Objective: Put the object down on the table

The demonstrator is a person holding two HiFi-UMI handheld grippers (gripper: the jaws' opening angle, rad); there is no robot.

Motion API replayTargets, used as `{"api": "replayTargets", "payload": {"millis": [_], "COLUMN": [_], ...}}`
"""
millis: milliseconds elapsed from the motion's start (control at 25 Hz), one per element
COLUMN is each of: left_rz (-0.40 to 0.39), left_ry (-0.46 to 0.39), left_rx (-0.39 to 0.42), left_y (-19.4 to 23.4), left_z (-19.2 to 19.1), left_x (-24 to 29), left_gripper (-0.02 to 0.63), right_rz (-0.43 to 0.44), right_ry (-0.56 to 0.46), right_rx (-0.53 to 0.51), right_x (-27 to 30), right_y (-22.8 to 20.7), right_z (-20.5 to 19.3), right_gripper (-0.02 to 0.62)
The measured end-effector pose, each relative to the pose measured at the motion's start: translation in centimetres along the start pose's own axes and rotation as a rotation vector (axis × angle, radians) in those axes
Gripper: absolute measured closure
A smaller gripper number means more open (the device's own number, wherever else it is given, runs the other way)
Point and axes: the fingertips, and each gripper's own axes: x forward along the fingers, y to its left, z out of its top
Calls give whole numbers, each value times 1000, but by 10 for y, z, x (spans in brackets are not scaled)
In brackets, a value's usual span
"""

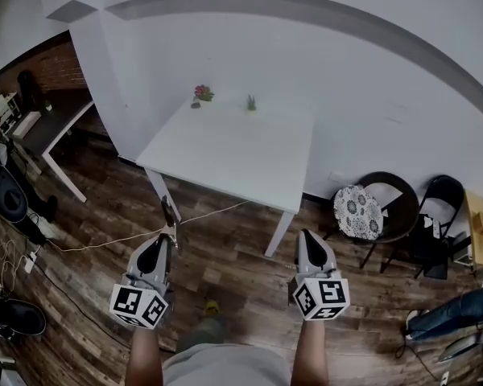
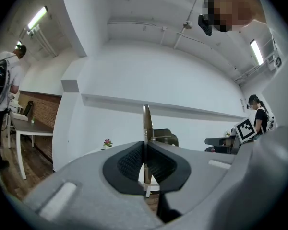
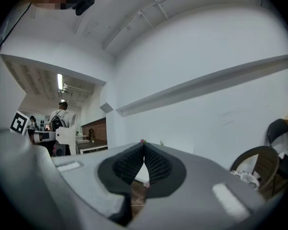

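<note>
- While the person stands on the wooden floor (image 1: 225, 272), both grippers are held low in front of the body, well short of the white table (image 1: 233, 155).
- The left gripper (image 1: 167, 236) has its jaws pressed together on a thin metal object (image 1: 170, 214), which is clamped between the dark ribbed pads (image 2: 129, 162).
- In the left gripper view that object shows edge-on as a narrow upright strip rising above the jaw tips; what kind of tool it is cannot be told.
- In the head view the object juts forward from the left gripper over the floor, near the table's front left leg (image 1: 159, 190) and not on the tabletop.
- The right gripper (image 1: 307, 235) has its jaws closed tip to tip, with nothing between them.
- On the far edge of the table stand a small pink flower pot (image 1: 203, 93) and a small green plant (image 1: 250, 103), a little apart from each other.
- A pale cable (image 1: 105, 242) runs across the floor from the left toward the table.
- To the right of the table, a round chair with a patterned cushion (image 1: 358, 212) stands beside a black folding chair (image 1: 436, 215) by the wall.
- A second desk (image 1: 58, 123) stands at the left by a brick wall.
- A person with a backpack (image 2: 2, 80) stands in the background of the left gripper view.
</note>
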Motion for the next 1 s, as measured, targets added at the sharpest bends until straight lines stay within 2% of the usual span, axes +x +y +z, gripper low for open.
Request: {"api": "replayTargets", "payload": {"millis": [240, 520, 760, 1000], "left_rz": [-6, -77, -156, -197], "left_ry": [13, 5, 19, 45], "left_rx": [-37, -60, -77, -80], "left_y": [53, 106, 116, 119], "left_z": [4, 8, 1, -9], "left_x": [54, 127, 170, 204], "left_gripper": [595, 595, 595, 595], "right_rz": [-23, -71, -123, -155], "right_ry": [18, 9, 26, 27], "right_rx": [-26, -50, -45, -35], "right_x": [72, 144, 167, 191], "right_y": [9, 14, 8, -6], "right_z": [8, 23, 19, 12], "right_gripper": [592, 592, 592, 592]}}
